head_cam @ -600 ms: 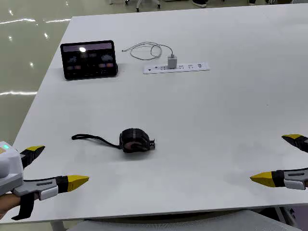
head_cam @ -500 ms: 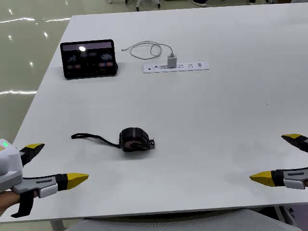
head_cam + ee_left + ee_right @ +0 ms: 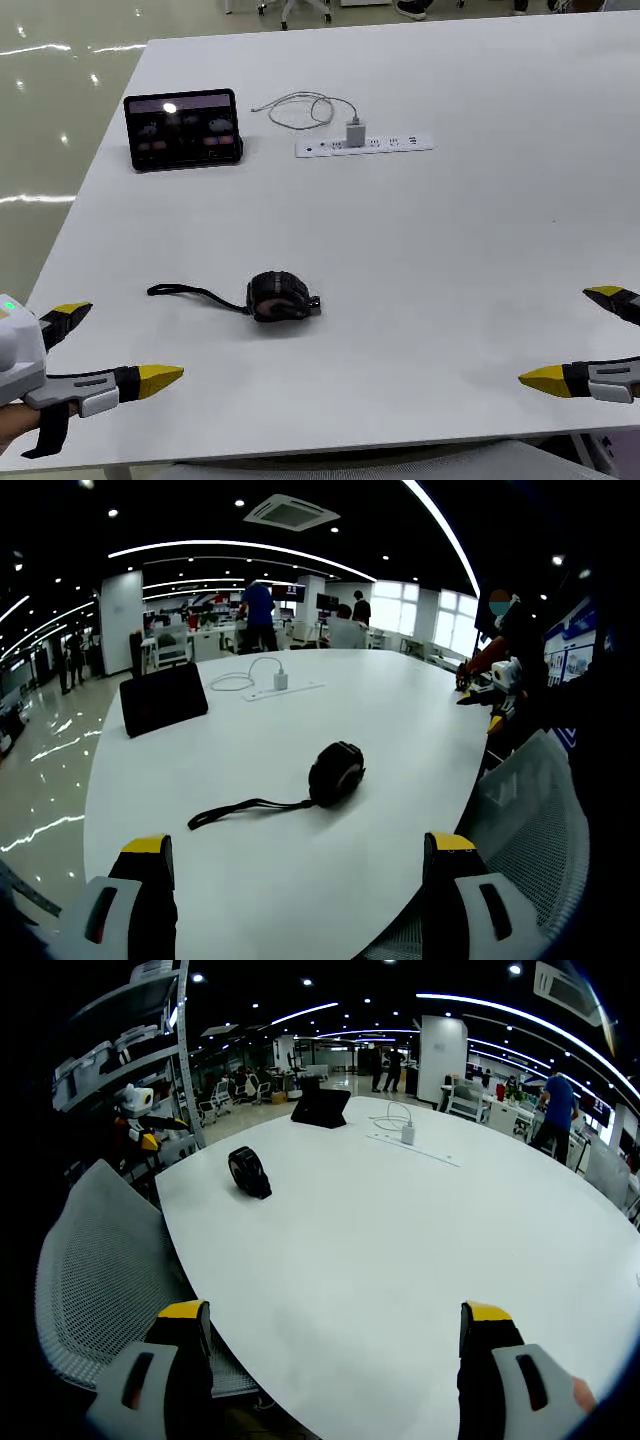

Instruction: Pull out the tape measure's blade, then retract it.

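One white table (image 3: 450, 260) stands in an open office with a glossy floor (image 3: 60, 100) and a grey mesh chair (image 3: 90, 1260) at its near edge. Both the left gripper (image 3: 132, 341) and the right gripper (image 3: 557, 335) hover at that edge with jaws wide apart, holding nothing; the black tape measure (image 3: 280, 295) lies ahead of the left gripper and well off to the right gripper's left. Far beyond both stand a tablet (image 3: 182, 129) and a power strip (image 3: 365, 145), their markings too small to read.
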